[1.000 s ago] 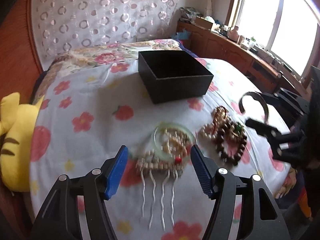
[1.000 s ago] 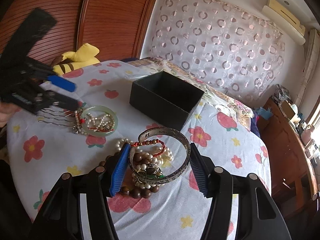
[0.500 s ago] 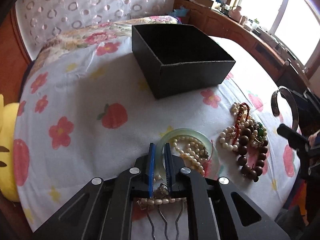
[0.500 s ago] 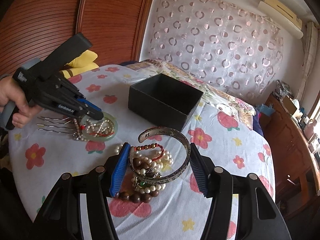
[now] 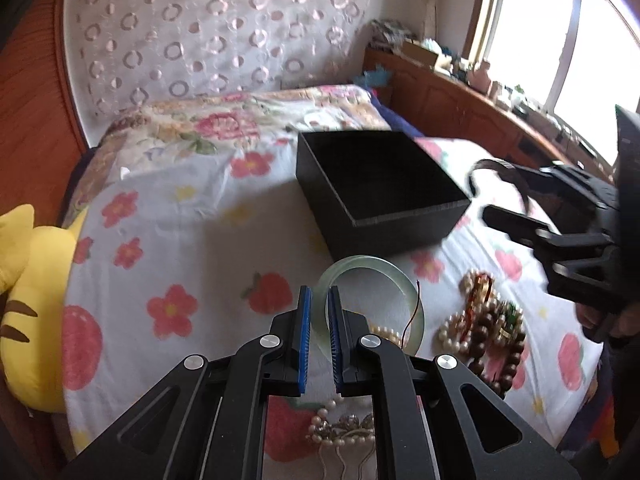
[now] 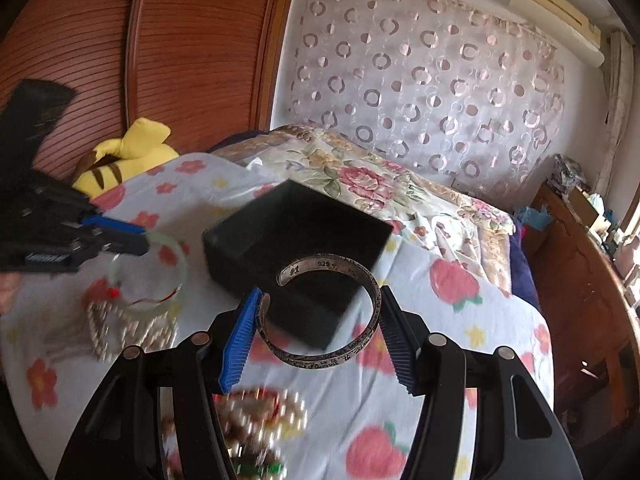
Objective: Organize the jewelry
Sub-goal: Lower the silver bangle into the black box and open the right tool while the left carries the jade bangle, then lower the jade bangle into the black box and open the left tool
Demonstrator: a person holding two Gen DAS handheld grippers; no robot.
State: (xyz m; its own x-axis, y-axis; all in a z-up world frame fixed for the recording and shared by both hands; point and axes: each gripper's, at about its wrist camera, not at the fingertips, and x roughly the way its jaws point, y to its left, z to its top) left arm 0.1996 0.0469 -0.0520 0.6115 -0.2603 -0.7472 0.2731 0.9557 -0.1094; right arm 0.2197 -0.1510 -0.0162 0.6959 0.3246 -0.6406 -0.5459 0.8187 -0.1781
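Note:
My left gripper [image 5: 319, 316] is shut on the rim of a pale green jade bangle [image 5: 404, 284] and holds it raised above the floral cloth, short of the open black box [image 5: 400, 224]. My right gripper [image 6: 320, 328] is shut on a silver open cuff bracelet [image 6: 372, 300] and holds it in the air at the box's near corner [image 6: 304, 256]. The cuff [image 5: 516, 180] and right gripper also show at the right of the left wrist view. The bangle [image 6: 176, 248] in the left gripper shows blurred in the right wrist view.
A pile of pearl and brown bead bracelets [image 5: 484, 332] lies right of the bangle. A pearl hair comb [image 5: 344, 436] and pearl strand lie under my left gripper. A yellow plush toy [image 5: 24, 312] sits at the left edge. A wooden cabinet [image 5: 460, 100] stands behind.
My left gripper has lifted the jade bangle off the cloth and away from the pearls. My right gripper has carried the silver cuff up and forward over the box's near corner.

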